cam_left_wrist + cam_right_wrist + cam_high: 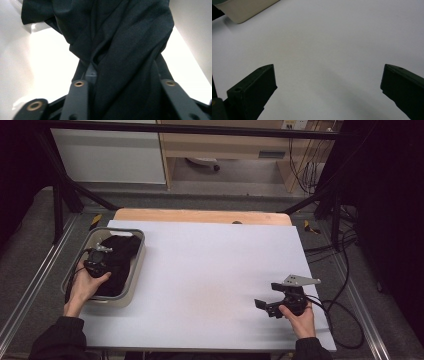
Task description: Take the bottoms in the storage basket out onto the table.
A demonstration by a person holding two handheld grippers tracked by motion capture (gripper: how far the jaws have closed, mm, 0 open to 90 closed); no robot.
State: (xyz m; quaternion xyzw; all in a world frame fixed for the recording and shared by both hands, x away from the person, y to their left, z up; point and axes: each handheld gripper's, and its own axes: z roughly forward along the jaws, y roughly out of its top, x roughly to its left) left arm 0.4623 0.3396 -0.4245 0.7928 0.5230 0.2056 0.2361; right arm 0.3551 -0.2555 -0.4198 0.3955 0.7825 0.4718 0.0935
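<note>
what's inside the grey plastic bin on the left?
A bunched black cloth fills the grey plastic bin; the left gripper reaches into it, with folds between its jaws. Anything beneath the cloth is covered.

A black cloth (118, 257) lies in a grey bin (136, 265) on the plain white table (210, 270).

The white table (210, 270) is evenly lit from overhead while the room goes dark at three and nine o'clock. The high view is soft and grainy. In the left gripper view the black cloth (120, 50) swallows detail against glaring white. The right gripper's jaws throw faint blurred shadows.
</note>
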